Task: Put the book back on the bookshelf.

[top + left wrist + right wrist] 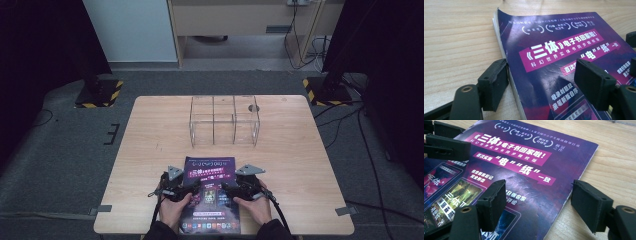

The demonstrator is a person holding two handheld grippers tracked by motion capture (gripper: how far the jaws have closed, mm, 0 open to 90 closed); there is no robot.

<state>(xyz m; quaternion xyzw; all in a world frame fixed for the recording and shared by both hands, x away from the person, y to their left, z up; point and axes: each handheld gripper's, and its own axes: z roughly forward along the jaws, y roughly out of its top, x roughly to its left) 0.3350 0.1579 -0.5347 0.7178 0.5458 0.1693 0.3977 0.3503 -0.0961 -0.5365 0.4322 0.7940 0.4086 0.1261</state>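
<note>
One book with a purple cover is seen lying flat at the near edge of the bench, and one clear, compartmented box stands beyond it, well apart. White Chinese print is carried on the cover, with "三体" read in a pink band. Two are counted: the left hand-held gripper is held wide open astride the book's left edge, one pad at the spine; the right hand-held gripper is likewise spread wide over the right edge, nothing being clamped.

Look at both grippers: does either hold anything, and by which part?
Nothing is held. The left gripper straddles the magazine's left edge and the right gripper its right edge, jaws open, magazine flat on the table.
</note>
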